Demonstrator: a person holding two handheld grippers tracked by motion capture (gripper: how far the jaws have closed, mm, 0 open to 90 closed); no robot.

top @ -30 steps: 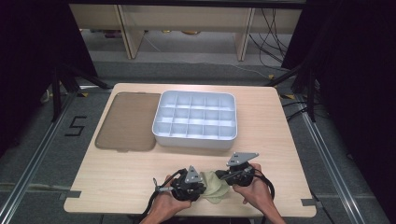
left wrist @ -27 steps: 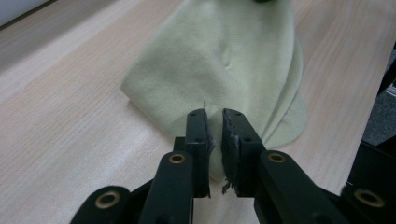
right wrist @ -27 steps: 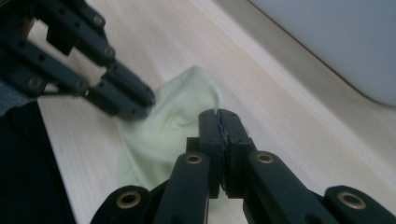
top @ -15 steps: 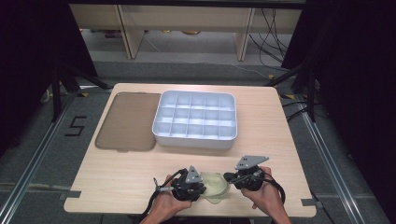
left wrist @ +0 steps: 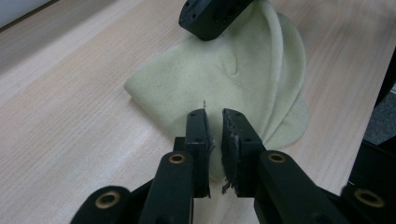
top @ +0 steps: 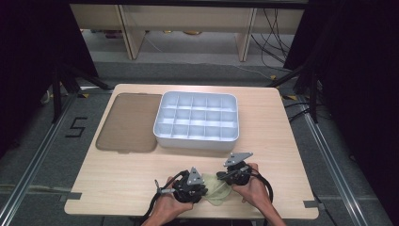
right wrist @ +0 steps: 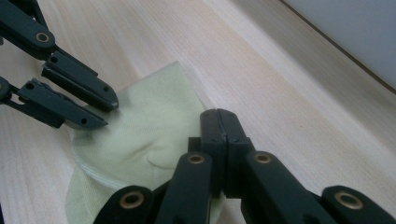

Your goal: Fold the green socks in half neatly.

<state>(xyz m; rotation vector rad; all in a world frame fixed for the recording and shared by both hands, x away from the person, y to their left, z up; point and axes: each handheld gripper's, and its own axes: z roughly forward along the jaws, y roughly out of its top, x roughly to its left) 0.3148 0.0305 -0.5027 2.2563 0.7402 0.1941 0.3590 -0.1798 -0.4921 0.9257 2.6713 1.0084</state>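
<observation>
The high view looks forward and down from above the person's side, taking in the whole table from some distance. The left gripper view sits low and very close, looking along the left tool across the table's near edge at a pale green cloth. The right gripper view, equally close, looks along the right tool at that cloth from the opposite side. All three views share the cloth.
</observation>
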